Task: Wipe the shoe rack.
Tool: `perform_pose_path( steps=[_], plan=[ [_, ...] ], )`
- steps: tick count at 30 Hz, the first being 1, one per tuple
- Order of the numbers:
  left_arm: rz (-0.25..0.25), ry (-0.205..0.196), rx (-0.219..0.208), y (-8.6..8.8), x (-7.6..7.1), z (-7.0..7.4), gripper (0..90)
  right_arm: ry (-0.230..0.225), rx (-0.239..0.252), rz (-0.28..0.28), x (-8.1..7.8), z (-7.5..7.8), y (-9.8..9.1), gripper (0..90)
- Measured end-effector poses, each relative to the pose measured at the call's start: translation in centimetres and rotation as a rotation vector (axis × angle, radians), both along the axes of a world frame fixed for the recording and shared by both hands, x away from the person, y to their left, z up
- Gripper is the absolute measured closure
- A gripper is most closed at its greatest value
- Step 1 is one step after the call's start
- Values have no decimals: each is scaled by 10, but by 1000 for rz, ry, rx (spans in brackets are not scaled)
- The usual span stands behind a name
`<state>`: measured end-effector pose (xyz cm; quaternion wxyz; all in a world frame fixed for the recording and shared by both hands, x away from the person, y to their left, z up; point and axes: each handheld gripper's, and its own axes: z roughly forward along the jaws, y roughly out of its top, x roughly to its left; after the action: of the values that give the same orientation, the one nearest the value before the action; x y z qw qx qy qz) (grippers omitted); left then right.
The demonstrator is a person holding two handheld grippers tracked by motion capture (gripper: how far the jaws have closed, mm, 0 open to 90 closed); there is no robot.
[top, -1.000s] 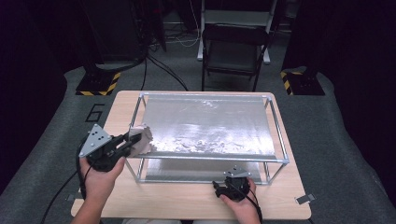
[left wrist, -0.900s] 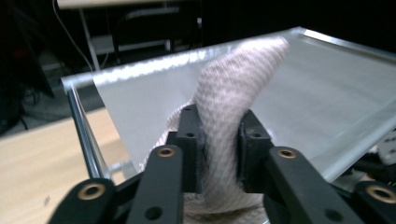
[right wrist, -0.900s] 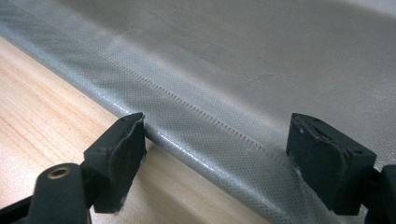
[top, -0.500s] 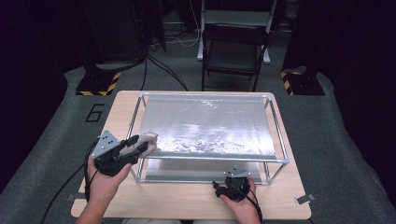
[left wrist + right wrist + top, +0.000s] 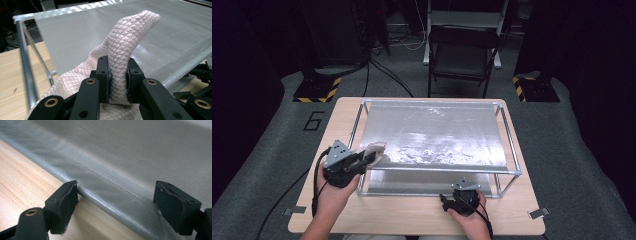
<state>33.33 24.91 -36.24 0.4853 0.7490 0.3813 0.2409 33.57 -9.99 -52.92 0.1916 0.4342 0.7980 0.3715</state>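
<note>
A pale pink quilted cloth [image 5: 130, 37] stands up between the jaws of my left gripper [image 5: 117, 72], which has just closed again and is now shut on it. From above, the left gripper [image 5: 367, 161] holds the cloth [image 5: 374, 150] at the front-left corner of a metal-framed rack [image 5: 437, 170], over its silver top sheet [image 5: 432, 135]. My right gripper [image 5: 462, 192] rests on the table by the rack's front rail. Its jaws [image 5: 115, 192] stand wide open across the edge of the lower silver sheet [image 5: 125, 157], gripping nothing.
The rack covers most of the wooden table [image 5: 412, 215]. A black chair [image 5: 459, 55] stands beyond the far edge, and yellow-black striped bases [image 5: 317, 90] sit on the floor at both far corners. Cables trail from each gripper off the near edge.
The left gripper has moved a little right and down toward the rack's corner, carrying the cloth. The right hand has stayed put.
</note>
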Motion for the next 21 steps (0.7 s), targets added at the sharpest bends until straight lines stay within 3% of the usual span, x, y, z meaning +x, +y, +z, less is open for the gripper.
perform_pose_path(
  steps=[6,8,10,12,14,17,21],
  plan=[
    [-38,-18,32,-21,-1,0,758,0,0,0,0,0,0,196],
    [-25,-35,37,-23,-2,1,698,-1,-1,0,0,0,0,195],
    [-19,-45,17,-19,-2,4,577,-4,-5,-1,0,0,0,196],
    [-8,-54,-3,-13,-5,9,517,8,7,-11,-1,0,1,196],
    [-3,-65,-32,-5,-8,15,493,0,0,-1,0,0,0,196],
    [1,-77,-41,2,-13,21,477,1,1,-2,0,0,0,196],
    [-28,-39,-31,3,-13,16,477,0,0,0,0,0,0,196]
  ],
)
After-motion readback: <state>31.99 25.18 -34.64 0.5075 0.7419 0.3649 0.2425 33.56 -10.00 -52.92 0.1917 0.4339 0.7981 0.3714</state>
